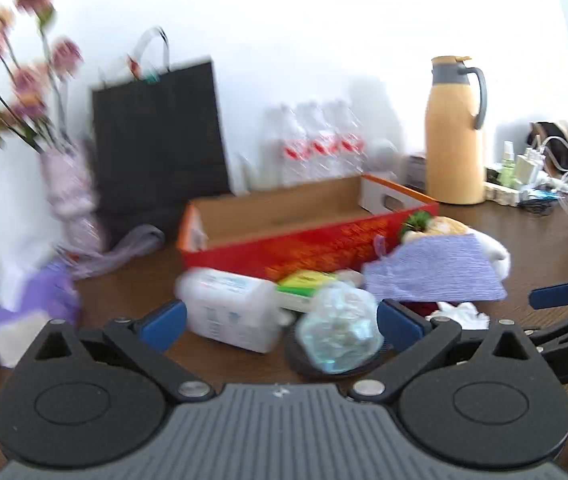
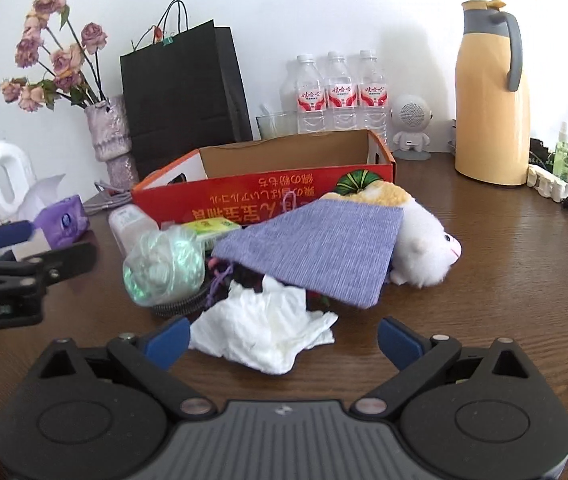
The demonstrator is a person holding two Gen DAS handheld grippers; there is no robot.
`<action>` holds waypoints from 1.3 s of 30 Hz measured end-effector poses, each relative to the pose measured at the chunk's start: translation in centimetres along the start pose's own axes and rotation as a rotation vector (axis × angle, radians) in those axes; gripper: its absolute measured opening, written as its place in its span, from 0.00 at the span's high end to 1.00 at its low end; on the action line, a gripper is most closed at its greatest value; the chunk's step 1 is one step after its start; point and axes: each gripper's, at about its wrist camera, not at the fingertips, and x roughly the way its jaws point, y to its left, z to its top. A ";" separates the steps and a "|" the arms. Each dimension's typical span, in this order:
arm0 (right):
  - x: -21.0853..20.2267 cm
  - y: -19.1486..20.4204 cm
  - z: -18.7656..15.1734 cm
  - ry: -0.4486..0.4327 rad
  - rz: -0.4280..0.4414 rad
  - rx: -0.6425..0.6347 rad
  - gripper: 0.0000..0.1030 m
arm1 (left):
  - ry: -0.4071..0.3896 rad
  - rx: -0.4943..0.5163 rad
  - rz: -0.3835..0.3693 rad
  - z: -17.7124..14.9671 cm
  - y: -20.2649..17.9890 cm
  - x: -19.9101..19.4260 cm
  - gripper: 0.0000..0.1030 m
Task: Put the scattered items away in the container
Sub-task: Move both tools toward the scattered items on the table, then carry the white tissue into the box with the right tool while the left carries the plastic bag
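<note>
While the red cardboard box [image 2: 267, 190] sits open on the wooden table [image 2: 504, 280], we see the clutter heaped against its near side: a crumpled plastic bottle [image 2: 163, 266], a purple cloth [image 2: 316, 250] draped over a white plush toy [image 2: 424, 250], a white tissue [image 2: 267, 328] in front, a pack of wipes [image 1: 229, 308]. Our left gripper [image 1: 279, 320] and right gripper [image 2: 284, 334] both hang spread wide, holding nothing. Behind the box stand a black paper bag [image 2: 183, 92], three water bottles [image 2: 340, 92] and a yellow flask [image 2: 492, 92]
</note>
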 end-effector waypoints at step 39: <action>8.3 -2.3 25.6 -0.077 0.004 -0.060 0.78 | 0.083 -0.126 0.079 18.2 6.6 15.0 0.70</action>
